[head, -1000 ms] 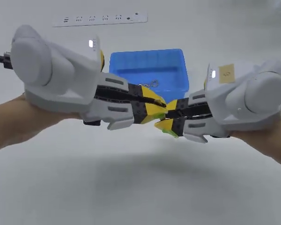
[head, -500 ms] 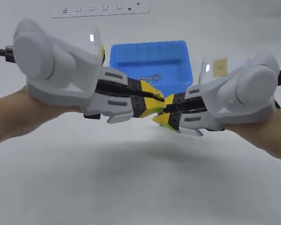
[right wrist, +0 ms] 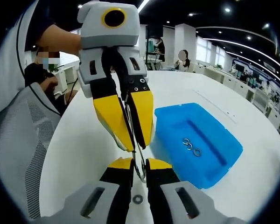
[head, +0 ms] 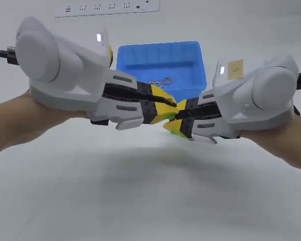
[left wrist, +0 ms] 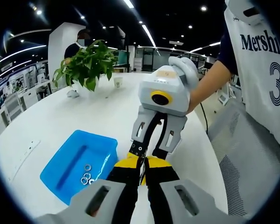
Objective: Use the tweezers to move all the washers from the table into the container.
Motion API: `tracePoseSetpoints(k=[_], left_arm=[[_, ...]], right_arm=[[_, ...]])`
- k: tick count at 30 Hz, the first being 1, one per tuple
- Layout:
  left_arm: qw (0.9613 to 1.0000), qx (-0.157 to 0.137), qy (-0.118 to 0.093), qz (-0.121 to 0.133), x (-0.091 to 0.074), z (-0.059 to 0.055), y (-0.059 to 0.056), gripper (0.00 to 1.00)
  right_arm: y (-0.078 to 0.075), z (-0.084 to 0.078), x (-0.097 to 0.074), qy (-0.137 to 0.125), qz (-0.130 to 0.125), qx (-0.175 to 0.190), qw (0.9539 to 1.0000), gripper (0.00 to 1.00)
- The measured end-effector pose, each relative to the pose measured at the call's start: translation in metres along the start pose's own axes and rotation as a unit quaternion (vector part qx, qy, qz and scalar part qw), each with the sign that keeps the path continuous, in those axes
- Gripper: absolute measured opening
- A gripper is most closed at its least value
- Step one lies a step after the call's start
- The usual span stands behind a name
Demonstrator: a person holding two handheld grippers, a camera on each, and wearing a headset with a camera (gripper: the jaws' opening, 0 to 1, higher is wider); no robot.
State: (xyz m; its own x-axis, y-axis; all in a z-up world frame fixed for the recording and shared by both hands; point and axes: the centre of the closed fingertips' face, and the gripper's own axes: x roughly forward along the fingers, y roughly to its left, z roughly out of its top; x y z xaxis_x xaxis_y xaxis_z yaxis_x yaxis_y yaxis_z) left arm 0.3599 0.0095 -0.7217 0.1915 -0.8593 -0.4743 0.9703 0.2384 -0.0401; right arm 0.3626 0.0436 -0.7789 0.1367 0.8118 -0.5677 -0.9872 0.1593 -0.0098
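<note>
My left gripper [left wrist: 141, 161] clamps thin silver metal tweezers [right wrist: 138, 161] | my right gripper [head: 171, 125] grips their tips | blue plastic container [head: 160, 55], 12 o'clock, holds small metal washers [head: 160, 82]

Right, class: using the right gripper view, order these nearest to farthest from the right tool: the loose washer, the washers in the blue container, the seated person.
1. Loose washer, on the table just beneath the right tool.
2. Washers in the blue container, ahead and to the right.
3. Seated person, far back across the room.
</note>
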Motion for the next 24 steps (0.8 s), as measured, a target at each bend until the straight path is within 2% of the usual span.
tracePoseSetpoints(k=[24], left_arm=[[0.9999,-0.009,-0.005,-0.01,0.0026,0.0025,-0.0005,0.08]], right_arm=[[0.0029,0.0008,-0.003,-0.005,0.0,0.01,0.9999,0.12]])
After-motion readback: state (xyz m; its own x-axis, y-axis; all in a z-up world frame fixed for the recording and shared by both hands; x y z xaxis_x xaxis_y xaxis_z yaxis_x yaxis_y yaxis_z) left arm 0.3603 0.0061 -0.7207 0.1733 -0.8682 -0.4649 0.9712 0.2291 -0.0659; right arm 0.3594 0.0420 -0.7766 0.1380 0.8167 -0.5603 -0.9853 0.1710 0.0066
